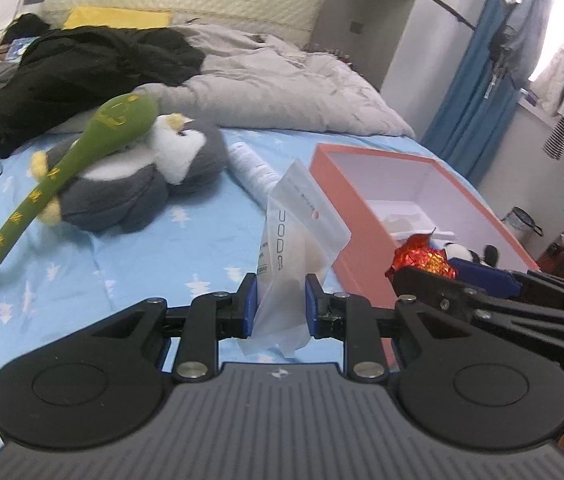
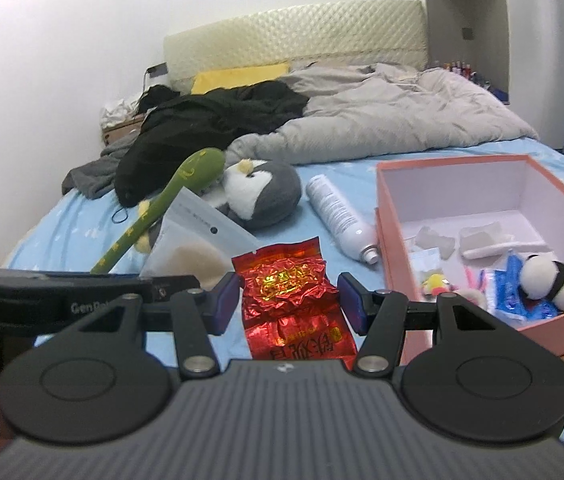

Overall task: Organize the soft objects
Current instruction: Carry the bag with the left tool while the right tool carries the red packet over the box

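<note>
Currently we grip a frosted zip pouch (image 1: 294, 240) in the left gripper (image 1: 281, 306) and a red foil tea packet (image 2: 291, 300) in the right gripper (image 2: 289, 304). Both are held raised beside the pink box (image 2: 398, 248), probably for loading.

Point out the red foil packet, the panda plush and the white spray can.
red foil packet (image 2: 288, 300), right wrist view, on its crinkled middle.
panda plush (image 2: 550, 280), right wrist view, on its white body, inside the box.
white spray can (image 2: 336, 212), right wrist view, on the middle of its barrel.
</note>
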Demonstrator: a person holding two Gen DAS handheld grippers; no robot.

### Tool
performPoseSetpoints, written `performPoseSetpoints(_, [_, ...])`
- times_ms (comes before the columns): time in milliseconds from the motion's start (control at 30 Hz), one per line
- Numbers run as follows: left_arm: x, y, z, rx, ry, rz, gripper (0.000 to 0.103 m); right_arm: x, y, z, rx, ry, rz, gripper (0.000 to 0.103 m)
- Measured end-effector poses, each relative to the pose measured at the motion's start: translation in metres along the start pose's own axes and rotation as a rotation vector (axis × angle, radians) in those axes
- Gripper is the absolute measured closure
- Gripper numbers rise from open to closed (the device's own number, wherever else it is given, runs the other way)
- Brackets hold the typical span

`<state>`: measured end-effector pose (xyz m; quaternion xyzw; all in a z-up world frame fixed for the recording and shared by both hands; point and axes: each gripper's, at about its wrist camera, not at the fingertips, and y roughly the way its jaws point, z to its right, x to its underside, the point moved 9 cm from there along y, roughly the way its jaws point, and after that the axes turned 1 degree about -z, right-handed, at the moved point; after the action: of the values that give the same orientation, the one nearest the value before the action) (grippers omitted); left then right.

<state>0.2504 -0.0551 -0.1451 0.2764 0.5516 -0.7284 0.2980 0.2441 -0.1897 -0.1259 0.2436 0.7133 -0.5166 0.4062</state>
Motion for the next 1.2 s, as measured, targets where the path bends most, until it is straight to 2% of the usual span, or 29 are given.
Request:
performPoseSetpoints(300, [-0.006, -0.007, 0.057, 0.102, 0.047, 0.001, 0.075, -0.006, -0.033, 0.035, 0.078, 0.042, 0.042, 0.045])
performPoseSetpoints(533, [-0.003, -0.008, 0.093, 0.149, 0.085, -0.001, 0.075, -0.001, -0.062, 0.065, 0.150, 0.074, 0.060, 0.045])
performPoseSetpoints(733, [0.009, -0.004, 0.114, 0.181, 0.104, -0.039, 0.075, 0.010, -0.081, 0.086, 0.193, 0.121, 0.066, 0.045])
performPoseSetpoints(867, [0.002, 0.005, 0.125, 0.190, 0.132, -0.041, 0.075, 0.015, -0.081, 0.100, 0.210, 0.154, 0.057, 0.045])
performPoseSetpoints(1033, [-0.018, 0.025, 0.140, 0.204, 0.169, -0.037, 0.075, 0.006, -0.071, 0.115, 0.222, 0.154, 0.065, 0.045])
performPoseSetpoints(1200, [-0.033, 0.052, 0.151, 0.220, 0.158, -0.056, 0.075, -0.007, -0.056, 0.135, 0.257, 0.129, 0.078, 0.045])
